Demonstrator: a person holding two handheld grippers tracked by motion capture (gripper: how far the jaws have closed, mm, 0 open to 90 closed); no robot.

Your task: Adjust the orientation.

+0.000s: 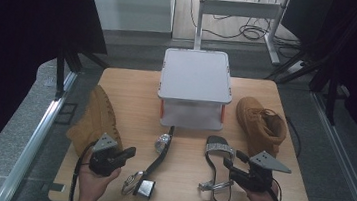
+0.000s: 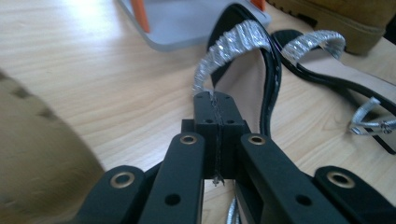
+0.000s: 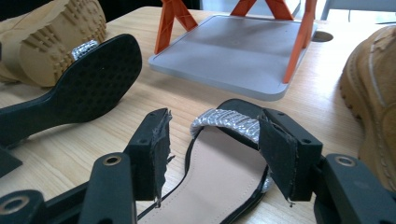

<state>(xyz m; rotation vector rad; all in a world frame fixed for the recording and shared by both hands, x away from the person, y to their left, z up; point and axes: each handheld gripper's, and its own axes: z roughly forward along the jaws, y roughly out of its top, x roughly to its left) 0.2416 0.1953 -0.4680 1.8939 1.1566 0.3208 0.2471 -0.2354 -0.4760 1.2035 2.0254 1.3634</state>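
Sandal (image 3: pixel 224 163) flat on table (image 3: pixel 116 112) between open right claw (image 3: pixel 212 154); left claw (image 2: pixel 218 116) closed, empty.

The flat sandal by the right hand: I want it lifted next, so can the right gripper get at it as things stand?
Probably yes: the right gripper stands open right over the flat sandal, and nothing lies between them.

Left sandal (image 1: pixel 159 155) lies on its side, sole showing; right sandal (image 1: pixel 218 171) lies flat, silver strap up.
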